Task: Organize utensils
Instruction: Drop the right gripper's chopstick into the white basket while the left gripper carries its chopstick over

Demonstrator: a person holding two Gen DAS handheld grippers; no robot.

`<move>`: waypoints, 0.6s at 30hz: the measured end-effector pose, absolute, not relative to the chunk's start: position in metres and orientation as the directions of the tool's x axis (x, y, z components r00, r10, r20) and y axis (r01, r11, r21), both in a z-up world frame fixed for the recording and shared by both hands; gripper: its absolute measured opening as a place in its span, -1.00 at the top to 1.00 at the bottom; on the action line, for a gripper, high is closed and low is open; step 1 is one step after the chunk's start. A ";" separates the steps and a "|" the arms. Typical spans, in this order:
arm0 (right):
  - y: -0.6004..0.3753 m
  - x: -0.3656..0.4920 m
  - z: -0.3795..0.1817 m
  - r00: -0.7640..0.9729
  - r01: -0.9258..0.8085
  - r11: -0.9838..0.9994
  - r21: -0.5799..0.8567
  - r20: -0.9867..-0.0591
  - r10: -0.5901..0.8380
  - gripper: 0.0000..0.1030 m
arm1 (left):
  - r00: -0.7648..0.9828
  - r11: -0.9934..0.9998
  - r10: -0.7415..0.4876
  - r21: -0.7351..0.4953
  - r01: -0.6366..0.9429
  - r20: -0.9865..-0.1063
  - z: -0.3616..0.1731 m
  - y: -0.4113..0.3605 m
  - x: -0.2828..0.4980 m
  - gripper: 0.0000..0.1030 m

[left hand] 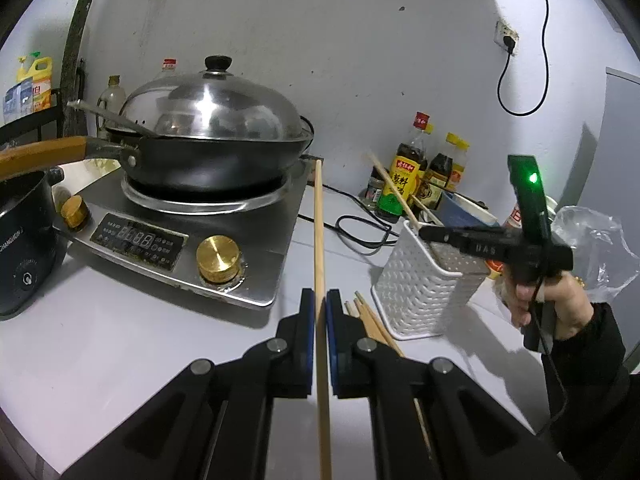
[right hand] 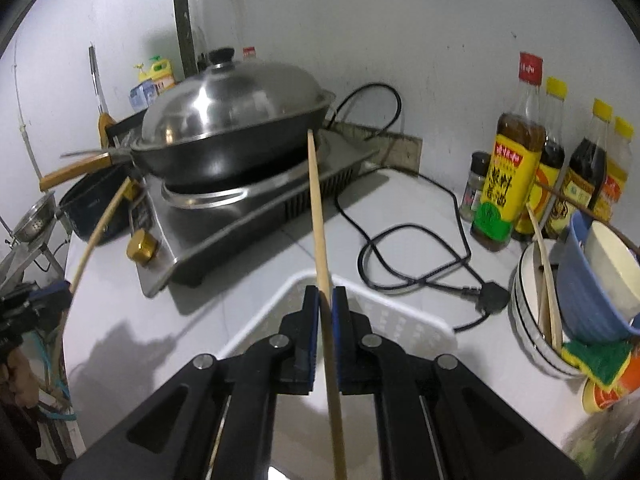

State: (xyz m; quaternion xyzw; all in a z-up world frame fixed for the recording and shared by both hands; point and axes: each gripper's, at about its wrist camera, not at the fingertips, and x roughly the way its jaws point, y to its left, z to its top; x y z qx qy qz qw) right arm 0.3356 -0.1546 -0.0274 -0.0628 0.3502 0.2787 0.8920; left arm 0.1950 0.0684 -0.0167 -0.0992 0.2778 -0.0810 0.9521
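My left gripper (left hand: 320, 304) is pinching one wooden chopstick (left hand: 319, 224) between its blue pads; the stick's long axis runs straight along the fingers, its far end pointing toward the wok (left hand: 208, 160) on the induction cooker (left hand: 248, 248). Just right of my left fingers, several loose chopsticks (left hand: 370, 320) lie on the white counter (left hand: 120, 344), angled toward the foot of the white utensil holder (left hand: 424, 284).

My right gripper (right hand: 326, 304) is also pressed together on a second chopstick (right hand: 318, 216), which likewise runs lengthwise between the pads, far tip aimed at the wok's rim. In the left wrist view that gripper hovers over the holder's open top, held by a hand (left hand: 560, 304) in a dark sleeve. In the right wrist view, the holder's rim (right hand: 384, 300) sits directly beneath my right fingers; I cannot see what is inside it.

To the right, a striped bowl (right hand: 528, 312) holds two chopsticks (right hand: 546, 280) leaning upright, with a blue bowl (right hand: 588, 304) tilted against it, a white bowl nested inside. The wok carries a steel dome lid (left hand: 212, 108). A dark pot (left hand: 24, 240) stands left of the cooker; its contents are unclear.
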 end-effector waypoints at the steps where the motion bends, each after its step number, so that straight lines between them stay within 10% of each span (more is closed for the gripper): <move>1: -0.156 0.333 -0.029 0.595 -0.542 0.836 0.085 -0.663 0.454 0.89 | 0.833 0.967 -0.210 -0.234 0.100 -0.511 -0.016 0.067 0.194 0.90; 18: -0.217 0.285 -0.001 0.647 -0.534 0.833 0.142 -0.566 0.511 0.49 | 0.842 0.938 -0.276 -0.322 0.131 -0.463 0.014 0.014 0.215 0.90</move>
